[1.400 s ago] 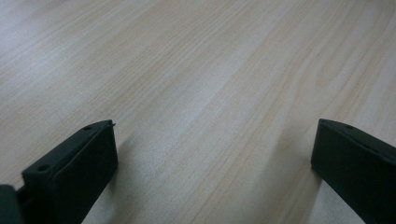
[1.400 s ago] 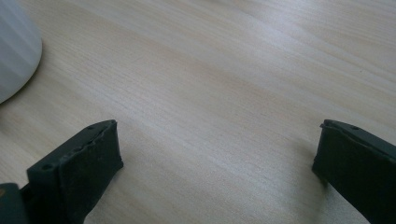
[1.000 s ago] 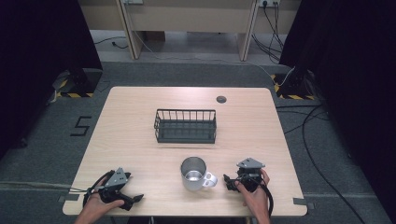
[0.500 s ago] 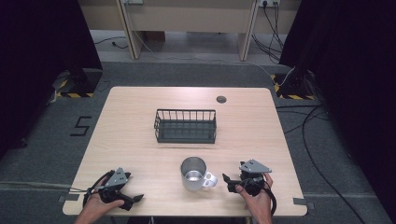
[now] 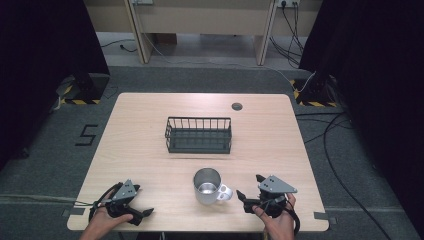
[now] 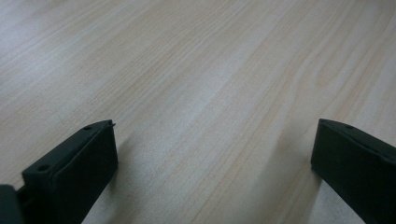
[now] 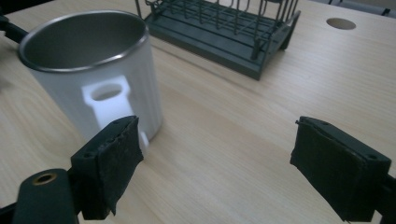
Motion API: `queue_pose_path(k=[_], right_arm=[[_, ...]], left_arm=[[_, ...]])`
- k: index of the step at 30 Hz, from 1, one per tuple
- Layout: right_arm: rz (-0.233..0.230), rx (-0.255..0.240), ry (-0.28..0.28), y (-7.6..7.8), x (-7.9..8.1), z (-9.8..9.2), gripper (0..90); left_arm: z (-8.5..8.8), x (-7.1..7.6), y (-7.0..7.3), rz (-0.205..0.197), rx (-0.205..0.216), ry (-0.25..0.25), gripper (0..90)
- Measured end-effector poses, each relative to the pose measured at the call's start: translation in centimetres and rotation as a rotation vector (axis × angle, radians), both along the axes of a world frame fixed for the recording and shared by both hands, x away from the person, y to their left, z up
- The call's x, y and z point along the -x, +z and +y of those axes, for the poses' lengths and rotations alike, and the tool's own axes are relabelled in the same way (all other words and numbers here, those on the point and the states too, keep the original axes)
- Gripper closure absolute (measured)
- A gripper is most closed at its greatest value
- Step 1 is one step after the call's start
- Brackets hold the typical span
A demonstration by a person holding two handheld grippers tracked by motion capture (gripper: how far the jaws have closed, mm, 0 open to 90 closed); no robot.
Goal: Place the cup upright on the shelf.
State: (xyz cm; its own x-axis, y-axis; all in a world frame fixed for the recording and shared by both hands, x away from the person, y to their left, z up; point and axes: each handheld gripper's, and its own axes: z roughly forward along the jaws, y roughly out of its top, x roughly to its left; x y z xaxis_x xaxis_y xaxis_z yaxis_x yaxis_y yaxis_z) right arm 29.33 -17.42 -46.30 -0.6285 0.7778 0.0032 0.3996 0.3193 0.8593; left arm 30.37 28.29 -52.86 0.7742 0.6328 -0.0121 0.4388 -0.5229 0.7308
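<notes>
Mug (image 7: 93,70) upright, just beside open right gripper (image 7: 224,172).

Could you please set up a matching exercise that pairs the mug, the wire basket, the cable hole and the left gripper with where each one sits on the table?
Things:
1. mug
2. wire basket
3. cable hole
4. left gripper

Places on the table:
A. near the far edge, right of the middle
B. at the near left corner
C. near the front edge, between the two hands
D. around the middle of the tabletop

Pairs: 1-C, 2-D, 3-A, 4-B
</notes>
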Motion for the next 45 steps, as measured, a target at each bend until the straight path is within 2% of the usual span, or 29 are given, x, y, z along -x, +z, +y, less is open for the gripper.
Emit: queue_pose_path(k=[9, 12, 16, 24, 36, 45], right_arm=[[-0.029, -0.044, 0.053, 0.6, 0.5, 1.1, 15.0], [-0.054, -0.067, 0.087, 0.9, 0.7, 1.9, 15.0], [-0.062, -0.088, 0.114, 0.9, 0.7, 2.7, 14.9], [-0.066, -0.109, 0.117, 1.1, 0.5, 4.3, 14.9], [-0.07, -0.083, 0.143, 1.1, -0.3, 7.3, 15.0], [-0.076, -0.064, 0.157, 0.8, -0.5, 8.3, 14.9]], left_arm=[[0.0, 0.0, 0.0, 0.0, 0.0, 0.0, 0.0], [0.0, 0.0, 0.0, 0.0, 0.0, 0.0, 0.0], [0.0, 0.0, 0.0, 0.0, 0.0, 0.0, 0.0], [0.0, 0.0, 0.0, 0.0, -0.002, -0.001, 0.0], [0.0, 0.0, 0.0, -0.001, -0.002, -0.001, 0.0], [0.0, 0.0, 0.0, -0.001, -0.002, -0.001, 0.0]])
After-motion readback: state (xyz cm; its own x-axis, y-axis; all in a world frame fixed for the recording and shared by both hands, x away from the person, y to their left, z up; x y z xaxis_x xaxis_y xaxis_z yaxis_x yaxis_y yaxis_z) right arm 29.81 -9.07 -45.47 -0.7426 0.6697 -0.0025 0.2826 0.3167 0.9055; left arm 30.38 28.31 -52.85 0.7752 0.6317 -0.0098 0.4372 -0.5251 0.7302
